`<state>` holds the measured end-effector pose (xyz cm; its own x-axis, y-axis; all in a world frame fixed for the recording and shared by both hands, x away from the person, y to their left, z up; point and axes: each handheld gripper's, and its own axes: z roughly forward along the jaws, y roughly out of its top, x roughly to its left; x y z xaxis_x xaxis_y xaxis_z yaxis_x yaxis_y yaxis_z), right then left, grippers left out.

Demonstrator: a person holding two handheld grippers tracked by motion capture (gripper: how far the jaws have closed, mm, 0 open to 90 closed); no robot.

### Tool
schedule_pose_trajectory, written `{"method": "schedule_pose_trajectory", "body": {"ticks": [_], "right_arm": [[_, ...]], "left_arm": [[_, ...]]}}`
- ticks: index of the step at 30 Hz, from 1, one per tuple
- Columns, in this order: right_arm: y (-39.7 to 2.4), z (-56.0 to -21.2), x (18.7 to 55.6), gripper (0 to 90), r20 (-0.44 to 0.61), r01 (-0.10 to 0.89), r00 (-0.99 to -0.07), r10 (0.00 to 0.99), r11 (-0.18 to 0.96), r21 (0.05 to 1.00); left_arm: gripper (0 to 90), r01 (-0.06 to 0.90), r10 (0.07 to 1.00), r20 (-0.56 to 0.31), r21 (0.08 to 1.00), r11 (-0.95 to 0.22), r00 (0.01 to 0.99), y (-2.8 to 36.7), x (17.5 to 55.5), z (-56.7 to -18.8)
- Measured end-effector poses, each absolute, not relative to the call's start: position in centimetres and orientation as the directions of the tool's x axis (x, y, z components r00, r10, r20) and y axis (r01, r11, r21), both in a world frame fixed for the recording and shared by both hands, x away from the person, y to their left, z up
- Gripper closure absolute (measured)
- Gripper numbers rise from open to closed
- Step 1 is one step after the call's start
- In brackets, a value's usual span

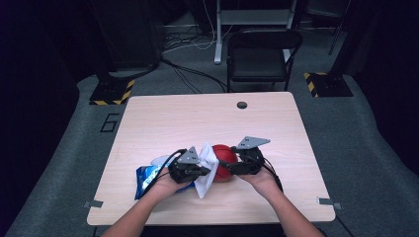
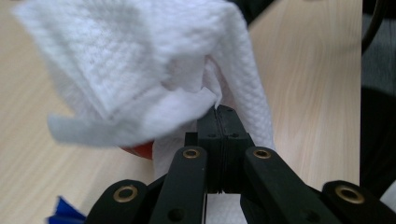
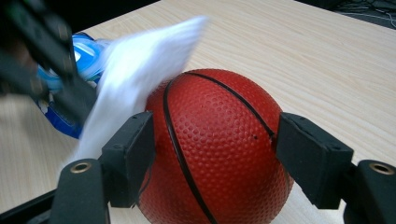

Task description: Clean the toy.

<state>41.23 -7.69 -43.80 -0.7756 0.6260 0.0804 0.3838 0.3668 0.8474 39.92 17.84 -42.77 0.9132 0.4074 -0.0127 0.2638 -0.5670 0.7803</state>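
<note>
Small red ball (image 3: 219, 144) on worktop (image 1: 163, 123) near front edge, clamped between right gripper (image 3: 212, 149) fingers. Left gripper (image 2: 220, 135) fingers closed on white paper towel (image 2: 140, 70), draped against ball's side. Blue packet (image 1: 146, 178) just behind. Risks: towel tearing under hard wiping; ball squirting out of the side-on grip.

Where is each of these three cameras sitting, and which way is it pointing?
High view: above the person's side, looking forward and down on the table; both forearms, left gripper and right gripper show.
Left gripper view: rides the left gripper, looking along its jaws shut on the white wipe.
Right gripper view: rides the right gripper, looking along its jaws clamped on the red ball.
Shared: both gripper views show wipe and ball.
</note>
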Motion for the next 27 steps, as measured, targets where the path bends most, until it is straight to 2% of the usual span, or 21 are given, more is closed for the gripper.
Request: {"method": "schedule_pose_trajectory", "body": {"ticks": [4, 8, 12, 18, 27], "right_arm": [[-7.9, -43.9, 40.9, 28.2, 0.075, 0.379, -0.78, 0.622, 0.373, 0.847], [-8.0, -43.9, 40.5, 28.3, 0.054, 0.362, -0.788, 0.613, 0.391, 0.846], [-8.0, -43.9, 40.1, 28.8, 0.031, 0.344, -0.797, 0.603, 0.411, 0.844], [-8.4, -44.0, 39.6, 29.0, 0.016, 0.336, -0.802, 0.597, 0.429, 0.838], [-11.1, -44.8, 39.3, 29.2, 0.094, 0.396, -0.788, 0.608, 0.384, 0.834]], "left_arm": [[89.6, 0.267, 0.446, -0.011, 0.814, -0.516, 0.895, 18.3, 41.4, -40.6], [89.6, 0.266, 0.439, -0.011, 0.81, -0.523, 0.898, 17.4, 42.4, -40.4], [89.6, 0.275, 0.429, -0.019, 0.793, -0.544, 0.903, 16.0, 42.9, -41.4], [89.6, 0.28, 0.427, -0.013, 0.773, -0.57, 0.904, 16.6, 42.3, -42.3], [89.5, 0.297, 0.428, -0.009, 0.733, -0.612, 0.904, 17.0, 41.6, -44.1]]}}
